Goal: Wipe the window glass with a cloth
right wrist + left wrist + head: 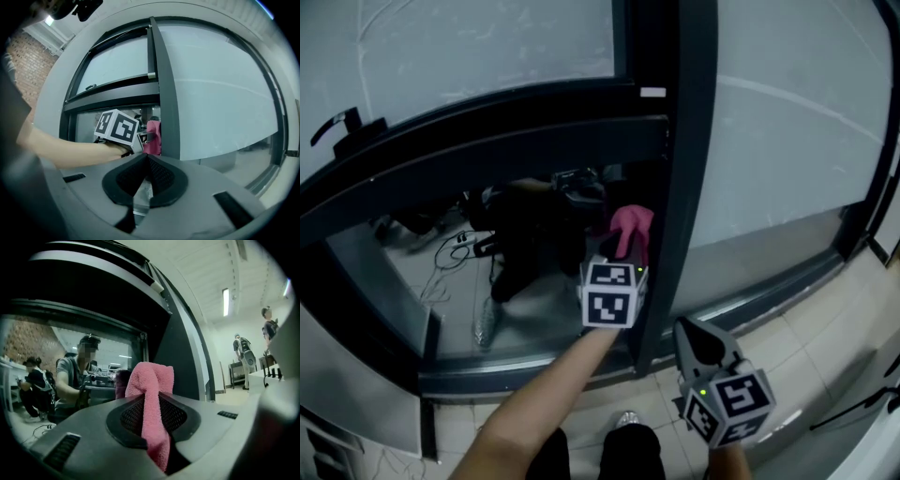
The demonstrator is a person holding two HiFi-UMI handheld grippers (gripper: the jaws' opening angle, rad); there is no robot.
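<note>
Head view: left tool (622, 251) is clamping a pink cloth (631, 225), holding it just beside the dark window frame (682, 169); right tool (689, 333), jaws closed together and empty, is hovering below the window glass (778, 141).

My head camera looks steeply down on the window post (680, 187) and the floor (825, 309), with my left tool (619, 258) and right tool (698, 342) low in its frame. The left tool's camera sits close by the window post, facing along its jaws past the pink cloth (152, 394). The right tool's camera sits further back, looking up at the window. All three views share the window post and the pink cloth.
</note>
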